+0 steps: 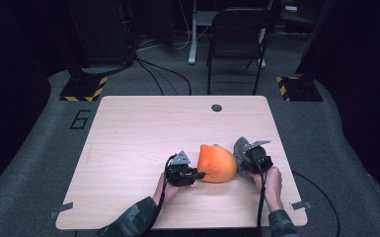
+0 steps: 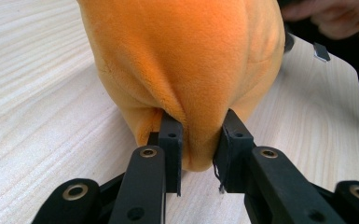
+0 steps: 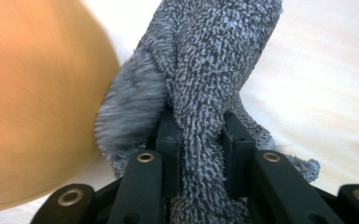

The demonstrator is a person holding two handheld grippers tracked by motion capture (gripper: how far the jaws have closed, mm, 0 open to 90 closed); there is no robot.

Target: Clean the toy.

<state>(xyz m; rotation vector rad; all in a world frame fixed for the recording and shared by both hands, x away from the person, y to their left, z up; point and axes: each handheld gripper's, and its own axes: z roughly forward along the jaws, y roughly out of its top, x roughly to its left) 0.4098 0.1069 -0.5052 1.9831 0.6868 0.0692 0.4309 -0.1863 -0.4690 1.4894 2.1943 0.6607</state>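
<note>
One table (image 1: 128, 148) is seen, with one orange plush (image 1: 217, 163) lying near its front edge, a grey towel (image 1: 241, 147) touching it. The plush is pinched by the left gripper (image 2: 199, 140), nearly closed; the towel is clamped by the right gripper (image 3: 200, 140).

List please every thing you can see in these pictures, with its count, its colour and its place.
orange plush thing: 1, orange, on the table's near middle, between the two grippers
grey cloth: 1, grey, at the orange plush thing's right side
table: 1, light wood, centre of the high view
table hole: 1, dark, near the table's far edge
chair: 1, dark, on the floor beyond the table
floor plates: 2, black with yellow stripes, beyond the table's far corners
left gripper: 1, black, shut on the orange plush thing
right gripper: 1, black, shut on the grey cloth
hands: 2, at the table's near edge, each holding a gripper
</note>
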